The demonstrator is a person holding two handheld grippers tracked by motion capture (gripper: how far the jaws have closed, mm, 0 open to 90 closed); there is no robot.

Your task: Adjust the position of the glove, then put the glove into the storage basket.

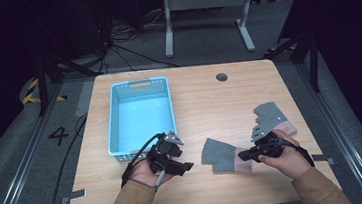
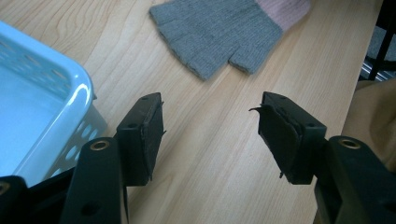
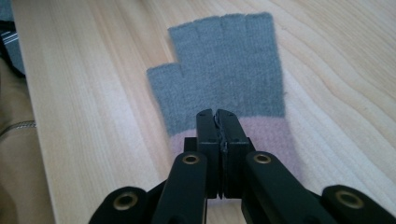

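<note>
black right gripper (image 3: 220, 119) pinched over knit fingerless glove's (image 3: 224, 70) pink cuff

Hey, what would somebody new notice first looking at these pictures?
Probably the light blue basket on the table's left half, bright against the wood. Next, the grey glove with a pink cuff lying near the front, where the right gripper sits shut over its cuff, while the left gripper hangs open beside the basket.

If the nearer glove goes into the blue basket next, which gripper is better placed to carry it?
Right, probably. The right gripper sits shut at the pink cuff of the nearer glove. The left gripper is open beside the basket, short of the glove.
</note>
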